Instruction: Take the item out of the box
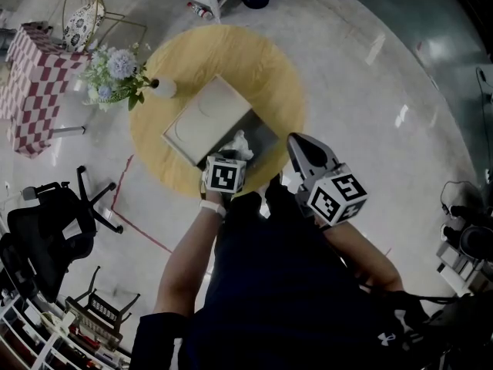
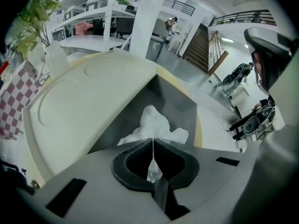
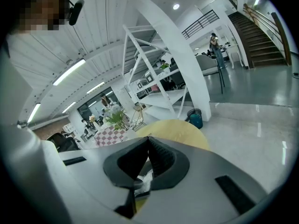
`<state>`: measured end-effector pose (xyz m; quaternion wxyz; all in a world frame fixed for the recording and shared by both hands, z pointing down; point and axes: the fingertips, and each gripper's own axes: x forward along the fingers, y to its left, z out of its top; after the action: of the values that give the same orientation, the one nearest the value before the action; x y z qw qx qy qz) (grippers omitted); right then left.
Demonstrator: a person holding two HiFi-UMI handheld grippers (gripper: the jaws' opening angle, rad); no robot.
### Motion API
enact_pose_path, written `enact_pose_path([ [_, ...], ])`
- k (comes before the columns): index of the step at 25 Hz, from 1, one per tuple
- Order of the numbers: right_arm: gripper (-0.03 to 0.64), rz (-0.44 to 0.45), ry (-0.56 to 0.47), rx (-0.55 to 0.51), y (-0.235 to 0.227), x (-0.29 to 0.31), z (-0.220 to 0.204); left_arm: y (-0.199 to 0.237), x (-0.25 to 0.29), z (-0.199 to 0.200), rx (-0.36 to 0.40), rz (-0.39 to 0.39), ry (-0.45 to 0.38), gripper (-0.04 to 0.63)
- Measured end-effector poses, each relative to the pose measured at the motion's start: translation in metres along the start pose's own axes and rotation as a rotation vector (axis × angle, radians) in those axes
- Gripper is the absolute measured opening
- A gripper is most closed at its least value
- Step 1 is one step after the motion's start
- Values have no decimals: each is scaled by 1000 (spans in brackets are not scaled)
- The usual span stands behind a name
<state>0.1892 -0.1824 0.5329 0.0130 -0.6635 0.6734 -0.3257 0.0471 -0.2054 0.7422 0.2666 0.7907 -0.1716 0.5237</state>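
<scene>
L tool: jaws pressed together, tips meeting. It pinches the near edge of the white crumpled paper-like wad, and a thin pale sliver shows in the slit btw. the pads. From the tips the wad rises in soft folds toward 12 o'clock, w/ one lobe off to 2 o'clock.

R tool: jaws also pressed together, gripping nothing. Only a bit of white and some yellow desk show through the gap behind its tips. In the head view it hangs over the desk rim at approx. 5 o'clock, apart from the box and pointing away from the person.

The wad sits inside the open rectangular box with grey inner walls, in the box's 7 o'clock corner, just beyond the L tool's marker cube. It is matt white and rumpled, and no print can be made out. The flat cream lid lies folded back at the box's 10 o'clock side.

The box rests on the round yellow wooden desk, from centre toward 6 o'clock. A small white vase of pale blue and white flowers stands near the desk rim at approx. 9 o'clock, apart from the lid.
</scene>
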Motion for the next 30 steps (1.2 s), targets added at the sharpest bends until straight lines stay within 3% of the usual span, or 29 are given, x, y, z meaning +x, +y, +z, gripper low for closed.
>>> enact_pose_path([
  [17, 12, 46, -2, -39, 20, -17, -4, -16, -39, 15, -13, -18, -186, 21],
  [30, 12, 79, -40, -79, 38, -24, 3, -29, -111, 26, -38, -27, -391, 21],
])
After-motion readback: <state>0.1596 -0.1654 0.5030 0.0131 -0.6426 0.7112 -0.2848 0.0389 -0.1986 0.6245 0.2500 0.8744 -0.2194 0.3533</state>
